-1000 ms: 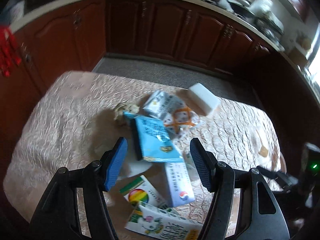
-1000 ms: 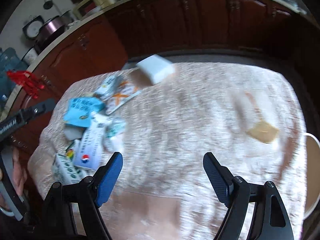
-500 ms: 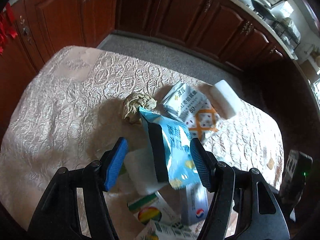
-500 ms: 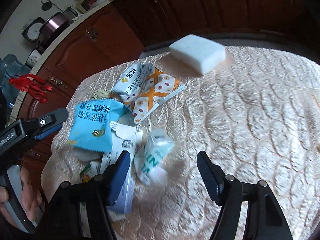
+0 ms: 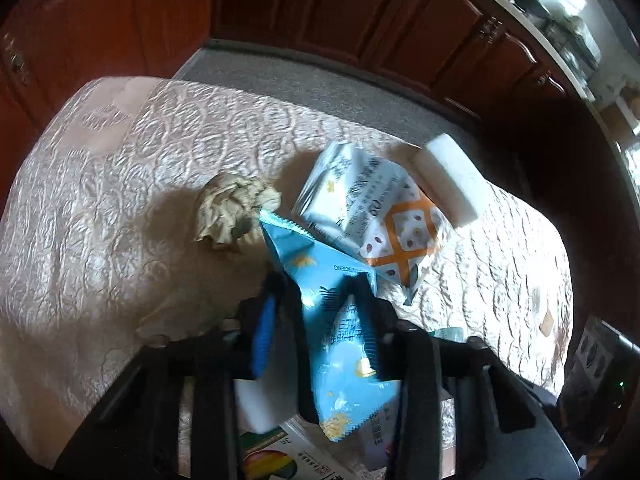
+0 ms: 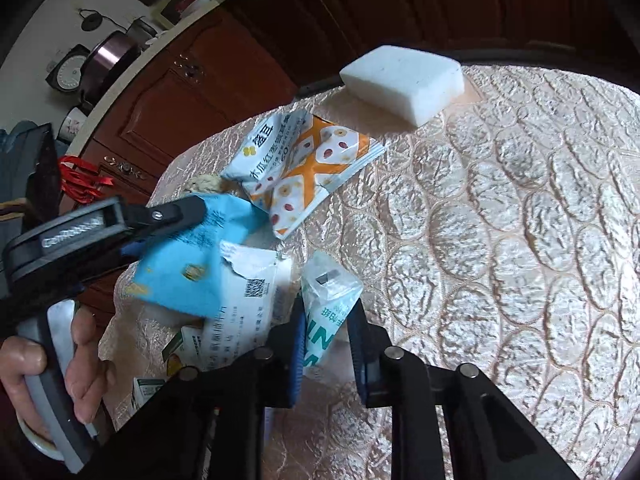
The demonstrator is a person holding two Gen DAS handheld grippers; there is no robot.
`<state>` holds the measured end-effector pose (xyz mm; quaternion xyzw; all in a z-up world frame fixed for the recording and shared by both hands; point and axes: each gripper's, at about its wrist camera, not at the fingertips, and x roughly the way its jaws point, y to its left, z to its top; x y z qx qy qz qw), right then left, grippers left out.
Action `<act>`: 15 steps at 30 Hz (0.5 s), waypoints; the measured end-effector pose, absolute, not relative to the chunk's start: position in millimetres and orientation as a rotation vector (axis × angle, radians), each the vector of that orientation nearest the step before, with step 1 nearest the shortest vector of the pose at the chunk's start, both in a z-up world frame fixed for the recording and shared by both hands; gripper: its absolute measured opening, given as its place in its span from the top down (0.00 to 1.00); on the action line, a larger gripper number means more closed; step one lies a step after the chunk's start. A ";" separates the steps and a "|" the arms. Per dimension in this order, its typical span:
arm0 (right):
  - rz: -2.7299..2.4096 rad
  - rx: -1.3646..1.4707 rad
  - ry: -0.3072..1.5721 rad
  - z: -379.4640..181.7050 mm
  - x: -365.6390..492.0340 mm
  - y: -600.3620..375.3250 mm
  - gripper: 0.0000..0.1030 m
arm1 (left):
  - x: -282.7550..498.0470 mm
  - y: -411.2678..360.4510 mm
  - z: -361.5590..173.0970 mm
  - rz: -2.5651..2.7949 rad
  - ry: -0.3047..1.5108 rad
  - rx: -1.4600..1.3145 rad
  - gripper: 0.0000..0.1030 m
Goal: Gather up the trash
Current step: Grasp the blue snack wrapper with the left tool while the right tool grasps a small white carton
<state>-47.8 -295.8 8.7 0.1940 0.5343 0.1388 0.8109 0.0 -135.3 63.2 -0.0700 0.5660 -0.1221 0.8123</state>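
A pile of trash lies on the cream embossed tablecloth [image 6: 520,240]. My left gripper [image 5: 316,292] is closing, its pads pressing a blue snack wrapper [image 5: 320,264] that stands crumpled between them. The right wrist view shows that left gripper [image 6: 188,220] clamped on the blue wrapper [image 6: 180,272]. My right gripper [image 6: 326,316] is closing too, pinching a clear white-and-green wrapper [image 6: 328,288] at the pile's right edge. A crumpled paper ball [image 5: 232,212] and a white-and-orange packet [image 5: 400,240] lie just beyond.
A white foam block [image 6: 404,80] sits near the table's far edge. A torn white carton [image 6: 244,308] and a rainbow-printed box [image 5: 268,460] lie under the grippers. A person's hand [image 6: 80,360] holds the left gripper's handle. Dark wooden cabinets [image 5: 360,20] ring the table.
Both grippers dropped onto the pile. The left jaws went from wide open to pinched on the blue wrapper, and the right jaws closed on the white-and-green wrapper.
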 end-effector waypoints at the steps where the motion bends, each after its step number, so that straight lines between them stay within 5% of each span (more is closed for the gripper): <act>1: 0.295 0.411 1.133 11.2 -50.7 -298.4 0.84 | -2.7 -136.4 66.4 -0.262 1.197 -0.136 0.80; 5: 0.294 0.407 1.106 22.2 -60.7 -305.7 0.85 | -15.2 -136.1 78.3 -0.301 1.166 -0.128 0.89; 15: 0.287 0.365 1.015 67.4 -96.4 -335.3 0.85 | -57.6 -147.0 126.7 -0.385 1.050 -0.066 0.92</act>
